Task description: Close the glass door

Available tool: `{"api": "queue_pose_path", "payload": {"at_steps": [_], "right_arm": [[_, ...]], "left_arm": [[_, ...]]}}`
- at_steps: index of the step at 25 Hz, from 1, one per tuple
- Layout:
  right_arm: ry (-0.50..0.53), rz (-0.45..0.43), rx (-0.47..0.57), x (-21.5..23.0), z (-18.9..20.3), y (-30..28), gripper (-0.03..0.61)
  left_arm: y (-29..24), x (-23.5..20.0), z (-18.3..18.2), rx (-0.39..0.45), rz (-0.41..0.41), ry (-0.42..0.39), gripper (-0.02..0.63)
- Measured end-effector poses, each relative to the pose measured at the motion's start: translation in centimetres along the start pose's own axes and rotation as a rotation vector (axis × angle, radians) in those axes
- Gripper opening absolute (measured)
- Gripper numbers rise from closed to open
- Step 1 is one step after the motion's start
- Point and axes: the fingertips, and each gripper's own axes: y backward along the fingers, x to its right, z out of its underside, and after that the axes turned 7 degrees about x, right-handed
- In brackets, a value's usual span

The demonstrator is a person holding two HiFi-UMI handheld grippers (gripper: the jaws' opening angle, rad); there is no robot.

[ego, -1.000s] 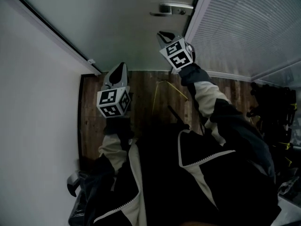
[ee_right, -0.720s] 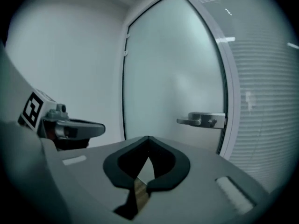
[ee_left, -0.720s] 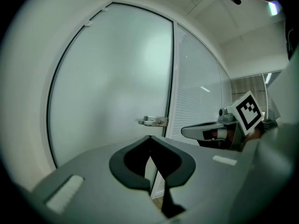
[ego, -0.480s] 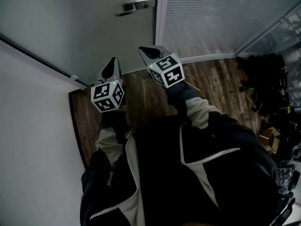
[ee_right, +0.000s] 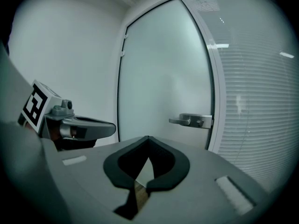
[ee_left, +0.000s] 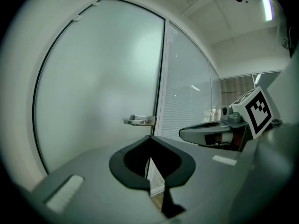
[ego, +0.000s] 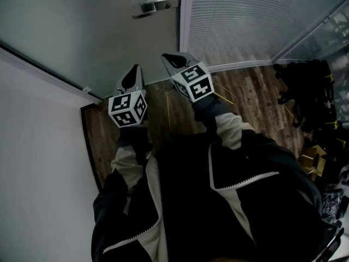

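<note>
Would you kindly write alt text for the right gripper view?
Frosted glass door with a lever handle appears shut beside a slatted panel. The right hand-held gripper is shut and empty; the left hand-held gripper is at left.

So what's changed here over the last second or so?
The right tongs drew back from near the door handle toward the person and now sit beside the left tongs. Nothing was grabbed or let go. The glass door looks closed as before; both tongs are shut and empty.

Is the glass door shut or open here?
Shut: the glass door lies flush in its frame, handle edge against the post, no gap visible.
</note>
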Motion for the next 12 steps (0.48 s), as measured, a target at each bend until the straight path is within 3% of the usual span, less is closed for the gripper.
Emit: {"api": "queue_pose_path", "payload": {"at_steps": [12], "right_arm": [[0.012,-0.017,0.011,-0.9,0.22,0.15,0.002]], "left_arm": [[0.79,0.17,0.25,-0.006,-0.005,-0.009,-0.002]]}}
